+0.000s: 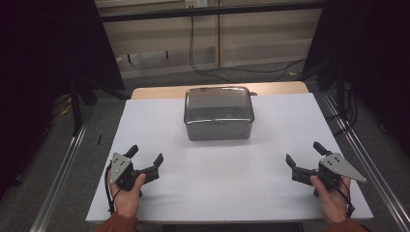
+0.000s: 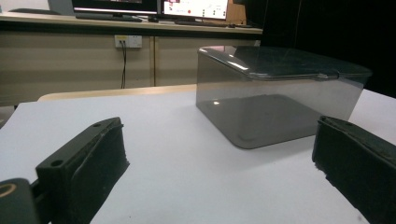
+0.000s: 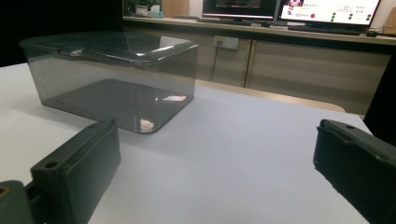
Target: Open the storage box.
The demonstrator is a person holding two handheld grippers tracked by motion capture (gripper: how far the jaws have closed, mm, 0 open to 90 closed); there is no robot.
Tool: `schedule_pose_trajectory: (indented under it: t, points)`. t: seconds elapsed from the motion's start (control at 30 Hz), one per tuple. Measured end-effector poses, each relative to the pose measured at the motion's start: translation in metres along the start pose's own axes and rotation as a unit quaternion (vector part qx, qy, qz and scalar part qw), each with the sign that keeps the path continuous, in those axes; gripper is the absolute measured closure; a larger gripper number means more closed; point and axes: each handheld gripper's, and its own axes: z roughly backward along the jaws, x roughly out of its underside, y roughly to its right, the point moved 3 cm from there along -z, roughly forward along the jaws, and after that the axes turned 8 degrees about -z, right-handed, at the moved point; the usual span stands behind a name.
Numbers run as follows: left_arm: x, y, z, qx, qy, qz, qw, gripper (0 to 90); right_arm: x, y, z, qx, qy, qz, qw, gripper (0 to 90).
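The box (image 1: 219, 113) is sitting lidded at the far middle of the table (image 1: 217, 193) — smoky, stiff plastic, seemingly light and slick. Both grippers — left (image 1: 146, 157), right (image 1: 303, 154) — are resting wide open, holding nothing; opposite short sides look likeliest for gripping.

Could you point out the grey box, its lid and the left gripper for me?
box (image 1: 218, 129), high view, front wall.
lid (image 2: 280, 60), left gripper view, top surface.
left gripper (image 1: 145, 156), high view, midway between its fingers.
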Motion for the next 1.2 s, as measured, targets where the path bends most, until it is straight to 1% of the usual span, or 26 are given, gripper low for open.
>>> schedule_pose_trajectory:
  t: [0.2, 0.23, 0.43, 0.53, 0.6, 0.7, 0.83, 0.87, 0.97, 1.03, 1.07, 1.13, 1.17, 1.2]
  points:
    - [0.0, 0.0, 0.0, 0.0, -0.002, -0.001, 1.0, 2.7, 0.001, -0.002, -0.002, -0.006, -0.005, 0.0, 1.0, 0.5]
    - [0.0, 0.0, 0.0, 0.0, -0.004, 0.004, 1.0, 2.7, 0.001, -0.003, -0.002, -0.008, -0.007, 0.001, 0.9999, 0.5]
    - [0.0, 0.001, -0.001, 0.004, -0.004, 0.007, 1.0, 3.1, 0.002, -0.006, -0.003, -0.014, -0.007, 0.006, 0.9999, 0.4]
    - [0.0, 0.002, 0.0, 0.004, -0.006, 0.003, 1.0, 3.9, 0.002, -0.008, -0.006, -0.017, -0.009, 0.002, 0.9998, 0.3]
    - [0.0, 0.002, 0.0, 0.005, -0.007, 0.002, 1.0, 3.9, 0.003, -0.009, -0.007, -0.018, -0.01, 0.004, 0.9998, 0.3]
    - [0.0, 0.002, 0.0, 0.005, -0.007, 0.002, 1.0, 3.9, 0.003, -0.013, -0.009, -0.026, -0.013, 0.008, 0.9996, 0.0]
    - [0.001, 0.003, 0.0, 0.007, -0.007, 0.004, 0.9999, 3.9, 0.003, -0.016, -0.011, -0.029, -0.013, 0.007, 0.9995, 0.0]
    - [0.001, 0.002, 0.0, 0.007, -0.008, 0.006, 0.9999, 3.9, 0.002, -0.018, -0.014, -0.03, -0.015, 0.014, 0.9993, 0.0]
    - [0.001, 0.003, 0.0, 0.007, -0.007, 0.006, 0.9999, 3.9, 0.002, -0.02, -0.016, -0.034, -0.016, 0.012, 0.9992, 0.0]
    - [0.001, 0.002, 0.001, 0.005, -0.009, -0.001, 0.9999, 3.9, 0.001, -0.025, -0.019, -0.043, -0.015, 0.014, 0.9989, 0.0]
    - [0.001, 0.002, 0.001, 0.005, -0.007, 0.002, 1.0, 3.9, 0.001, -0.025, -0.019, -0.043, -0.015, 0.014, 0.9989, 0.0]
    - [0.001, 0.003, 0.0, 0.008, -0.008, 0.004, 0.9999, 3.7, 0.002, -0.028, -0.023, -0.05, -0.018, 0.015, 0.9985, 0.0]
    - [0.001, 0.003, 0.0, 0.014, -0.004, 0.005, 0.9999, 3.3, 0.002, -0.029, -0.025, -0.053, -0.02, 0.013, 0.9983, 0.0]
    - [0.001, 0.004, 0.0, 0.018, -0.002, 0.001, 0.9998, 3.1, 0.002, -0.03, -0.026, -0.055, -0.021, 0.009, 0.9982, 0.0]
